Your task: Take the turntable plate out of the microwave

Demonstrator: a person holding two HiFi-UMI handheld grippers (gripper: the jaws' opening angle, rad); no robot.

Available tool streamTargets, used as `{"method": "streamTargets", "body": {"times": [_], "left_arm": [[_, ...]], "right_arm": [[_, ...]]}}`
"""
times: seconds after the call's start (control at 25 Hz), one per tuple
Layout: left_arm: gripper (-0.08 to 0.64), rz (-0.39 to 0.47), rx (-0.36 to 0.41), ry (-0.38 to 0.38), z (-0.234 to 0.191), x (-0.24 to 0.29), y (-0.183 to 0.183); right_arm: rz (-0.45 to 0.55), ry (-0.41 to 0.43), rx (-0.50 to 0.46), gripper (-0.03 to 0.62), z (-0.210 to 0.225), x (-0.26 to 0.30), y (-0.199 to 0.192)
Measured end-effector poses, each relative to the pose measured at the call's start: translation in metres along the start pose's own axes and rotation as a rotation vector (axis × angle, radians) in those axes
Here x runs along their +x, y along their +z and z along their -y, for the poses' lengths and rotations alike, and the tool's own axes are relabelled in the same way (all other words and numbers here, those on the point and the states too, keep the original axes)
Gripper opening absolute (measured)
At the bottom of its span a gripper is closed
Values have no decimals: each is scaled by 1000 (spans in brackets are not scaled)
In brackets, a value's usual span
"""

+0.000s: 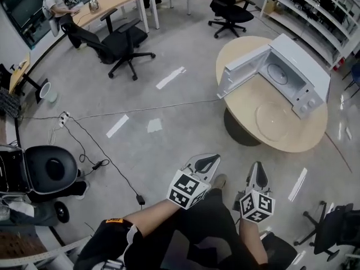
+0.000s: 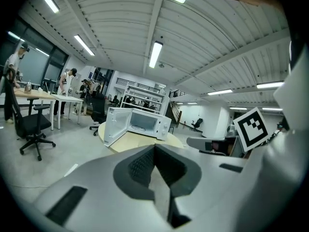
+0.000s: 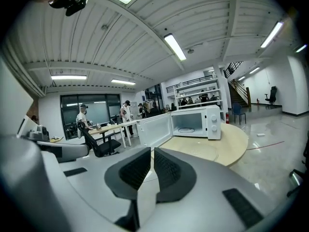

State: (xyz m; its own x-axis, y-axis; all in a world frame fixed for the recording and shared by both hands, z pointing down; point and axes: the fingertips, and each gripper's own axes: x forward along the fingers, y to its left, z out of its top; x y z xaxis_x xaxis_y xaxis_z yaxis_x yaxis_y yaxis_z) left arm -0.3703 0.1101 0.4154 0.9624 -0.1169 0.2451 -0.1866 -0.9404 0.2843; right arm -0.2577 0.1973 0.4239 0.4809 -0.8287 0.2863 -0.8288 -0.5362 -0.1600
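A white microwave [image 1: 295, 75] stands on a round wooden table [image 1: 242, 97] with its door [image 1: 243, 71] swung open to the left. Inside it only a roller ring [image 1: 277, 73] shows. A clear glass turntable plate [image 1: 274, 120] lies flat on the table in front of the microwave; in the right gripper view the plate [image 3: 205, 151] sits before the open cavity. My left gripper [image 1: 206, 163] and right gripper [image 1: 257, 174] are side by side over the floor, well short of the table. Both are shut with nothing between their pads, the left [image 2: 154, 147] and the right [image 3: 152, 150].
Grey floor with tape marks and a cable [image 1: 107, 157] lies between me and the table. Office chairs [image 1: 126, 43] stand at the back, a black seat [image 1: 52, 170] at the left. Shelving [image 1: 315, 10] runs behind the microwave. A person [image 1: 56, 4] sits at a far desk.
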Motion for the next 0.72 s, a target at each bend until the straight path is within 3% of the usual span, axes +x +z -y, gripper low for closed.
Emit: {"method": "streamTargets", "body": {"times": [0.4,0.72], "left_arm": [[46,28,41,-18,20,-66,9],[46,31,50,28,23,-92,-6]], "right_arm": [[23,-10,-56,32,-50,-63,10],[30,38,-97,28,-74,-87,11]]}}
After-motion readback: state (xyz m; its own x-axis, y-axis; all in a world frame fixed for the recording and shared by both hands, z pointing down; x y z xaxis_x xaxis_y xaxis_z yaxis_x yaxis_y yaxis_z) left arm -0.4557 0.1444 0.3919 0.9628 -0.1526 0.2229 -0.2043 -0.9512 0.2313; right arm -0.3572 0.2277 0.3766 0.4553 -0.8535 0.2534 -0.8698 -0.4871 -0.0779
